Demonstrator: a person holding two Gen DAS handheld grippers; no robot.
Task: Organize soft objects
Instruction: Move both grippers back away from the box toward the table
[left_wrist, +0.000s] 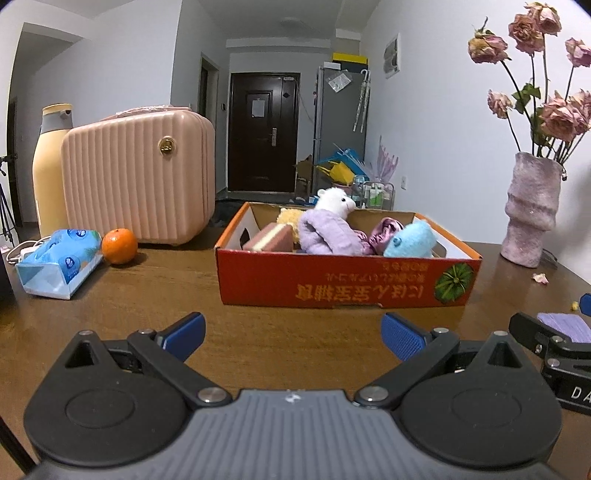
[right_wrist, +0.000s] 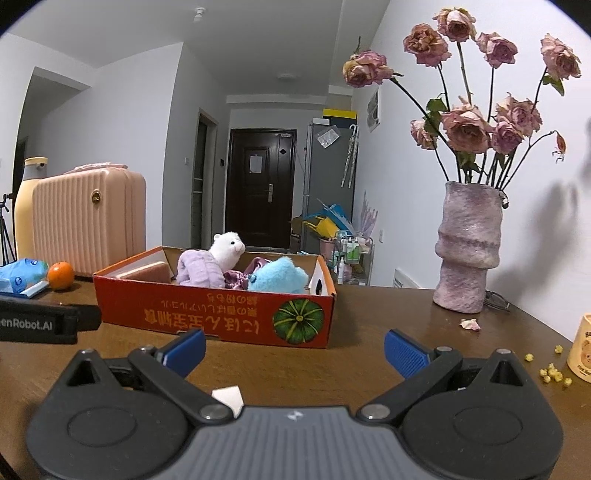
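Hovering low over the table (left_wrist: 258, 332) with both tongs released: left gripper (left_wrist: 293, 334) spread wide and empty, right gripper (right_wrist: 293, 350) likewise spread, nothing between the pads. Facing the red box (left_wrist: 347, 280), already loaded with soft things: white plush (left_wrist: 334, 201), lilac cloth (left_wrist: 325, 232), blue plush (left_wrist: 410, 240), pink sponge (left_wrist: 273, 236), with something yellow and a shiny mauve fabric tucked among them. Looks like a late step, most of the sorting apparently done. Still outside the box: a pale purple folded item (left_wrist: 565, 326) lying on the table beside the right gripper at the far edge of the left view, only partly seen; probably the next soft piece. Calls for swinging the right gripper onto it, pinching the fabric squarely, lifting clear of the box wall and dropping it in the free corner. Best left alone: orange (left_wrist: 119, 245), tissue pack (left_wrist: 59, 262), vase (right_wrist: 467, 247).
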